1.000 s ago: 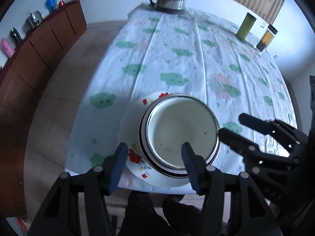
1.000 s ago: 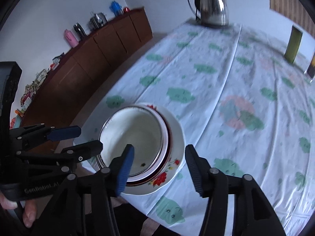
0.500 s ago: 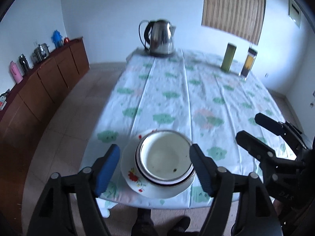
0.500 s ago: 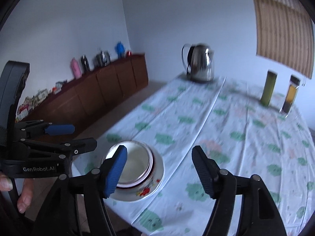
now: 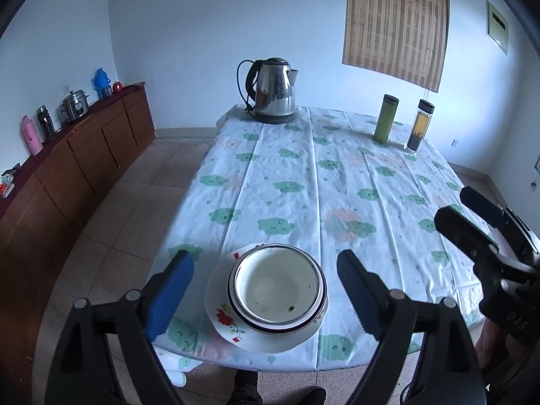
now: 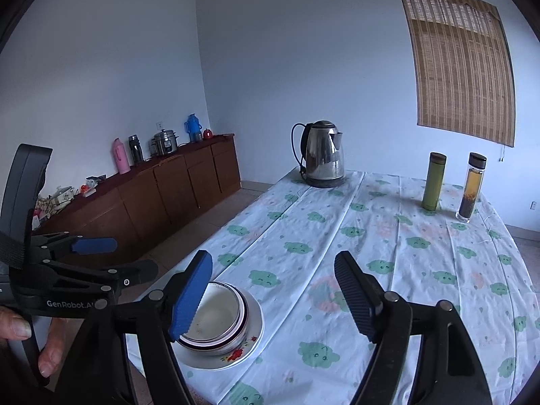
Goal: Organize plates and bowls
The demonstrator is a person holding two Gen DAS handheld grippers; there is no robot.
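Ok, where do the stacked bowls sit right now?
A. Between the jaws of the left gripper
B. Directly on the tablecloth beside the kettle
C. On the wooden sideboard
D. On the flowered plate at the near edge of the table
D: the stacked bowls rest on the flowered plate at the near edge of the table, and no gripper holds them.

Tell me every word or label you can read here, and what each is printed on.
"GenRobot.AI": white print on the side of the left gripper, last letters partly hidden by a finger of the right gripper.
"DAS": on the body of the right gripper, seen upside down from the left wrist view.
Framed notice on the wall: too small to read.
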